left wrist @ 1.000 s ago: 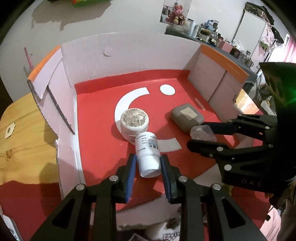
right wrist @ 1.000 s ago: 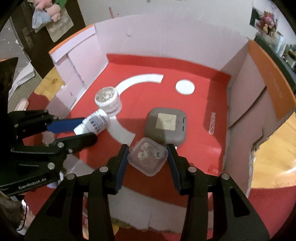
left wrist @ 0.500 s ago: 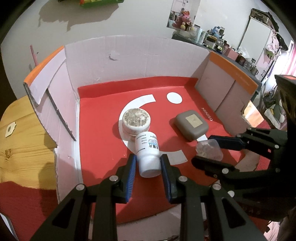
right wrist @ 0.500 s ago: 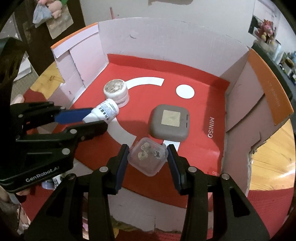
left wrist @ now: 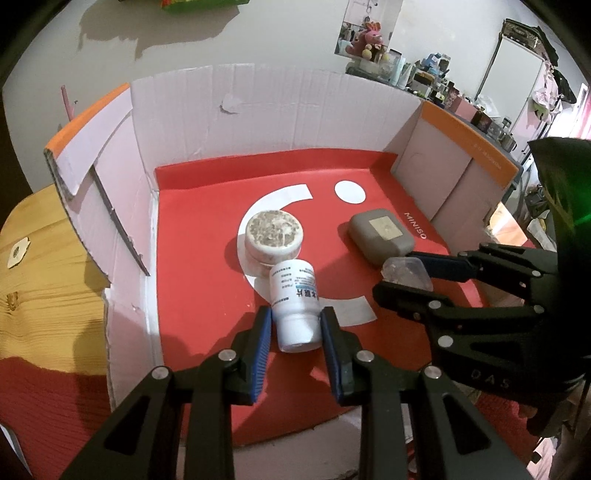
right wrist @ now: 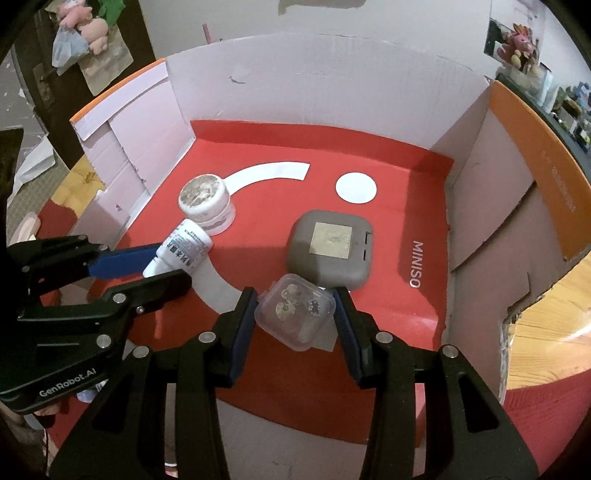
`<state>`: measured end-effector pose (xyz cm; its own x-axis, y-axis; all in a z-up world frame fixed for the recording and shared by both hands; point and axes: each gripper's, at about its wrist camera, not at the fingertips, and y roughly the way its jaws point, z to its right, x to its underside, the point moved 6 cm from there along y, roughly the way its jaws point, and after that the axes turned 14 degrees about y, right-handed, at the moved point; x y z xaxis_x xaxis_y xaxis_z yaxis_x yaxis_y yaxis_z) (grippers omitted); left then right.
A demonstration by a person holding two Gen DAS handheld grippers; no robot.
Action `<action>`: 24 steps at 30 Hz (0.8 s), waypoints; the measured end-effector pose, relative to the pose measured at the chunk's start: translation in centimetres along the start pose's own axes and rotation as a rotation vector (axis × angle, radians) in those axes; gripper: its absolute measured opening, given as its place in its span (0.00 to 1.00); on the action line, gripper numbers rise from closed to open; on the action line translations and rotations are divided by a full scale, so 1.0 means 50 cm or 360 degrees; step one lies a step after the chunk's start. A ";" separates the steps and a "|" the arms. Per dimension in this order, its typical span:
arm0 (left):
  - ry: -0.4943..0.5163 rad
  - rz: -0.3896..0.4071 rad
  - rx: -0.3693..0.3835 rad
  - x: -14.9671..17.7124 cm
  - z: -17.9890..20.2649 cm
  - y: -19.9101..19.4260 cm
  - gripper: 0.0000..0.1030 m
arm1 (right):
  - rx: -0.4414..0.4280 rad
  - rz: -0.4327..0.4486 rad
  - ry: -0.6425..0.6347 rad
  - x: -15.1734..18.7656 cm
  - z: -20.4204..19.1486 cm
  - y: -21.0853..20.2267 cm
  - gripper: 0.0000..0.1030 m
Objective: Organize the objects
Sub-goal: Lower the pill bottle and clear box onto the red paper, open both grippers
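Left gripper clamps the pill bottle, right gripper pinches the clear case; lower both gently into the box, clear of the jar.

A wooden table carries an open cardboard box lined with a red sheet.

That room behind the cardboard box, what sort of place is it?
Most likely someone's home, perhaps a bedroom. A plush toy sits on a cluttered shelf of bottles and jars, clothes hang at the far right, and the cardboard box rests on a wooden table.
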<state>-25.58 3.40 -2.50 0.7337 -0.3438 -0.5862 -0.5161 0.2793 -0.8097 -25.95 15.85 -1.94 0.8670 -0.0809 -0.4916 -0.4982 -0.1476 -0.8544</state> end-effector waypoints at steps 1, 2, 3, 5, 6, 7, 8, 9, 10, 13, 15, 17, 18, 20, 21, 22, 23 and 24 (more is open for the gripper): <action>0.0000 -0.0001 -0.0001 0.000 0.000 0.000 0.27 | 0.0013 0.0003 -0.0013 0.001 -0.001 0.001 0.39; 0.0000 -0.0001 -0.0002 0.000 0.000 0.000 0.27 | 0.0025 0.0006 -0.0025 0.003 -0.001 0.001 0.39; 0.0001 0.0000 -0.0003 0.000 0.000 0.000 0.27 | 0.0036 0.0010 -0.0036 0.003 -0.001 0.001 0.39; -0.0001 -0.0001 -0.0001 0.001 0.000 -0.001 0.27 | 0.0040 0.0010 -0.0041 0.004 -0.002 0.002 0.39; -0.0003 -0.0001 0.0002 0.001 0.000 -0.002 0.27 | 0.0037 0.0009 -0.0038 0.004 -0.001 0.002 0.39; -0.0004 -0.0001 0.0004 0.001 -0.001 -0.002 0.27 | 0.0033 0.0008 -0.0035 0.003 0.001 0.002 0.39; -0.0008 -0.0002 0.0009 0.001 -0.001 -0.002 0.27 | 0.0029 0.0007 -0.0033 0.002 0.002 0.002 0.39; -0.0006 -0.0002 0.0006 0.001 0.000 -0.002 0.27 | 0.0026 0.0007 -0.0031 0.002 0.002 0.001 0.40; -0.0005 -0.0002 0.0005 0.001 0.000 -0.002 0.27 | 0.0022 0.0005 -0.0030 0.002 0.004 0.001 0.40; -0.0008 -0.0003 0.0013 0.002 0.000 -0.005 0.27 | 0.0013 0.0001 -0.0025 0.000 0.006 0.001 0.40; -0.0007 -0.0004 0.0017 0.002 0.001 -0.007 0.27 | 0.0007 0.0001 -0.0018 -0.001 0.008 0.000 0.40; -0.0006 -0.0005 0.0025 0.002 0.001 -0.008 0.27 | 0.0004 0.0005 -0.0012 -0.002 0.008 0.000 0.40; -0.0009 -0.0004 0.0031 0.002 0.002 -0.008 0.27 | 0.0005 0.0008 -0.0012 -0.001 0.003 0.001 0.40; -0.0011 -0.0003 0.0041 0.002 0.002 -0.009 0.27 | 0.0001 0.0013 -0.0009 0.001 0.001 -0.001 0.40; -0.0012 -0.0003 0.0042 0.002 0.002 -0.009 0.27 | 0.0000 0.0015 -0.0008 0.006 -0.022 0.000 0.40; -0.0012 -0.0002 0.0042 0.002 0.003 -0.009 0.27 | -0.0006 0.0015 -0.0005 0.005 -0.020 0.000 0.40; -0.0011 -0.0001 0.0041 0.002 0.001 -0.009 0.27 | -0.0011 0.0013 -0.0002 0.006 -0.015 -0.003 0.40; -0.0010 0.0002 0.0038 0.001 0.001 -0.010 0.27 | -0.0017 0.0011 0.0002 0.005 -0.013 -0.004 0.40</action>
<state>-25.25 3.31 -2.15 0.7359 -0.3379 -0.5868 -0.5061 0.3013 -0.8081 -25.63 15.24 -1.80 0.8635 -0.0833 -0.4975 -0.5043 -0.1576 -0.8490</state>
